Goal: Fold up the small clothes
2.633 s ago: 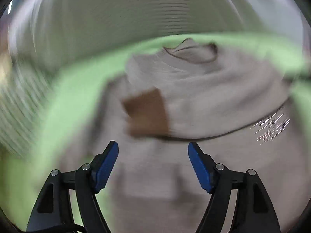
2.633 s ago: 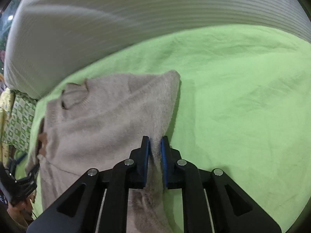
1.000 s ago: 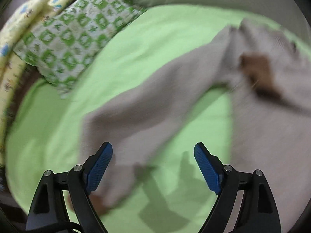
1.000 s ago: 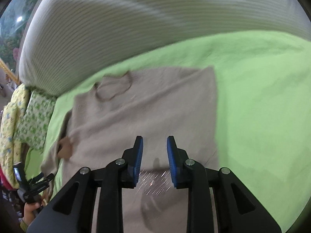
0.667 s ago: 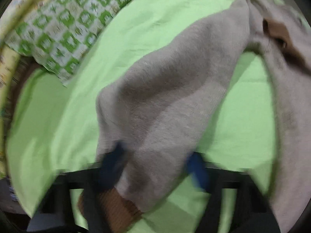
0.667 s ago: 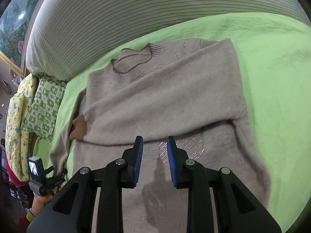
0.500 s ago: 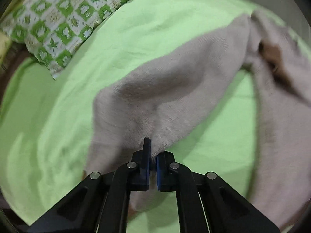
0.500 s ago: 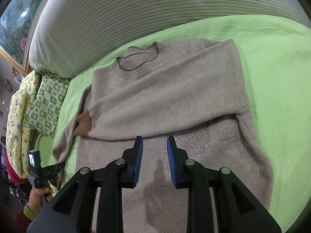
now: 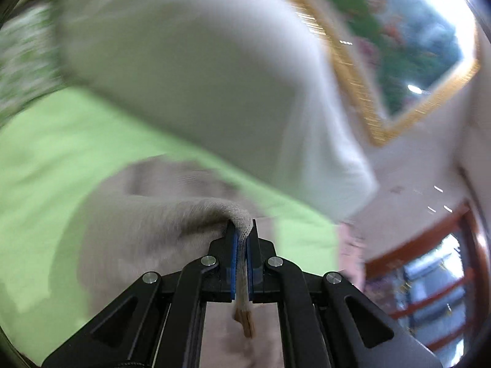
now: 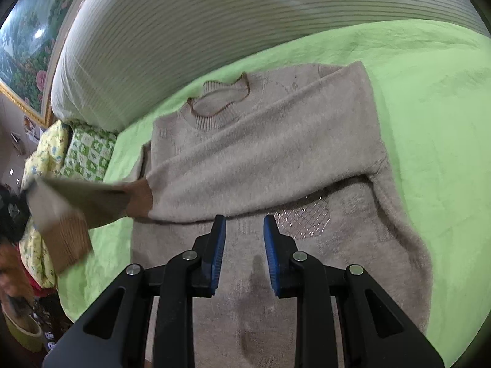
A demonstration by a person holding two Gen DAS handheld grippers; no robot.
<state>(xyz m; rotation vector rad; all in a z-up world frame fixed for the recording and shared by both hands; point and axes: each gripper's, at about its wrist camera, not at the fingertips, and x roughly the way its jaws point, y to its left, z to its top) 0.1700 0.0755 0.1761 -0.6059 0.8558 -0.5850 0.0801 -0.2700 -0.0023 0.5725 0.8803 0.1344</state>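
A beige knit sweater (image 10: pixel 276 159) lies flat on a green bedsheet (image 10: pixel 429 98), neck toward the headboard. Its right sleeve is folded across the chest, brown cuff (image 10: pixel 139 199) at the left. My left gripper (image 9: pixel 241 239) is shut on the left sleeve (image 9: pixel 153 224) and holds it lifted above the bed; that sleeve with its brown cuff (image 10: pixel 66 239) shows raised at the left of the right wrist view. My right gripper (image 10: pixel 244 245) is open a little and empty, hovering over the sweater's lower body.
A white ribbed headboard (image 10: pixel 214 30) runs along the back of the bed. A green checked pillow (image 10: pixel 89 153) and a yellow floral one (image 10: pixel 46 156) lie at the left. A gold-framed painting (image 9: pixel 399 61) hangs on the wall.
My left gripper shut on the left sleeve and lifted it, swinging up toward the sweater body. My right gripper stayed open over the sweater's lower part.
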